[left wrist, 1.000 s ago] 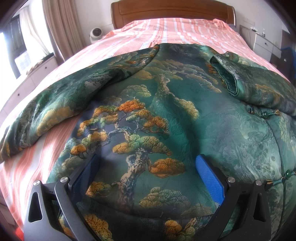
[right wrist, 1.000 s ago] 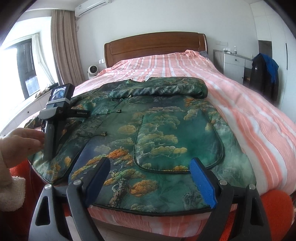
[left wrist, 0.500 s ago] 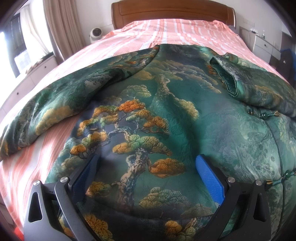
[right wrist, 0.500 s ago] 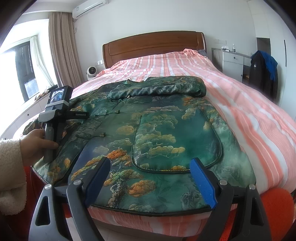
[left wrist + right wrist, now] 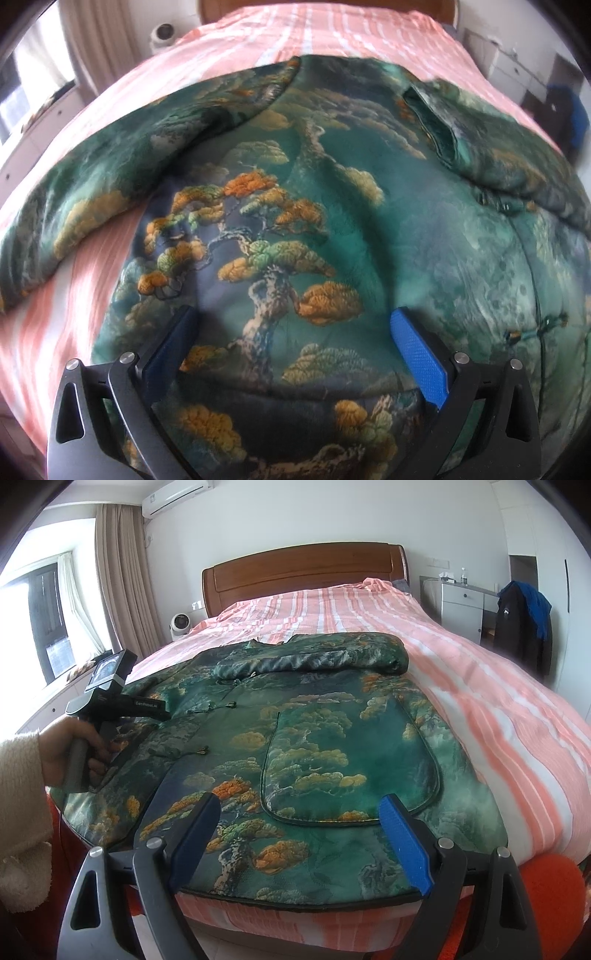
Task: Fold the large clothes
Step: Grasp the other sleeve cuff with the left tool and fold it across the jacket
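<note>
left wrist: left gripper (image 5: 295,325) spread wide, grasping nothing, low over one green pine-print jacket (image 5: 332,206) lying flat on the striped bed (image 5: 332,33). right wrist: right gripper (image 5: 299,812) likewise released above the jacket hem; one patch pocket (image 5: 351,760), one left hand (image 5: 74,753).

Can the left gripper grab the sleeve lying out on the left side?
Probably yes. The left gripper is open above the jacket, and nothing lies between it and the sleeve spread on the bed.
</note>
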A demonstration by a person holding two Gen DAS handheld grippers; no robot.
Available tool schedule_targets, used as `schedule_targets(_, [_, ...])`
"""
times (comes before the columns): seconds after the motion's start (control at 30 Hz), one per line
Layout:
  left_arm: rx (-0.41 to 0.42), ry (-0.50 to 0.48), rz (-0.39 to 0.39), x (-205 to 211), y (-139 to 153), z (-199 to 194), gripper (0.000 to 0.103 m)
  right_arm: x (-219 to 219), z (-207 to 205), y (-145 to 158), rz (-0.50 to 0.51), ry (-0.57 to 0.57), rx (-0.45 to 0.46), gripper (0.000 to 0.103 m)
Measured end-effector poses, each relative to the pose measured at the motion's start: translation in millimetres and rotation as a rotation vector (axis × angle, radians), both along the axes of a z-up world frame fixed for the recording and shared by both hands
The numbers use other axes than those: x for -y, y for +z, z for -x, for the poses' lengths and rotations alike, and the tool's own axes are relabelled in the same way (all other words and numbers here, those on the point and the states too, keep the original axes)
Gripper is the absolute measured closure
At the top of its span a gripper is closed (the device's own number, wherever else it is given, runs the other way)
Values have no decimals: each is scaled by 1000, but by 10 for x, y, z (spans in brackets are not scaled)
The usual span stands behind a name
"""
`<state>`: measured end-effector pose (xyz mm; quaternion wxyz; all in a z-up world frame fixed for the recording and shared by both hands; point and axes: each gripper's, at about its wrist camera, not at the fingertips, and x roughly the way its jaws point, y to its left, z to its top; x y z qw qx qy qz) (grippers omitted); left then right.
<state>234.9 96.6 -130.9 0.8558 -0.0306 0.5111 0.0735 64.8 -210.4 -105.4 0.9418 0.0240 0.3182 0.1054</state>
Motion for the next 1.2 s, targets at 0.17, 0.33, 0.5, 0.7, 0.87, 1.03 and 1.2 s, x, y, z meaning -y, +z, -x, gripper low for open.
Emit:
schedule_targets(0.17, [45, 12, -3, -101, 326, 239, 0, -52, 34, 13, 24, 15, 16, 16])
schedule_targets(0.33, [214, 43, -77, -504, 955, 744, 0, -72, 25, -3, 36, 18, 10, 16])
schedule_targets(0.5, [366, 134, -136, -1113, 1484, 1270, 0, -138, -4, -50, 55, 35, -8, 16])
schedule_targets(0.7, [474, 367, -269, -1764, 1842, 1821, 0, -206, -18, -99, 79, 57, -23, 16])
schedule_targets(0.87, [333, 419, -218, -2279, 1620, 1869, 0, -199, -25, -111, 77, 56, -24, 16])
schedule_targets(1.03, [328, 587, 151, -3117, 1292, 2070, 0, -195, -53, -135, 80, 52, -39, 16])
schedule_targets(1.2, [348, 799, 570, -3871, 715, 2225, 1, -256, -44, -140, 103, 65, -39, 16])
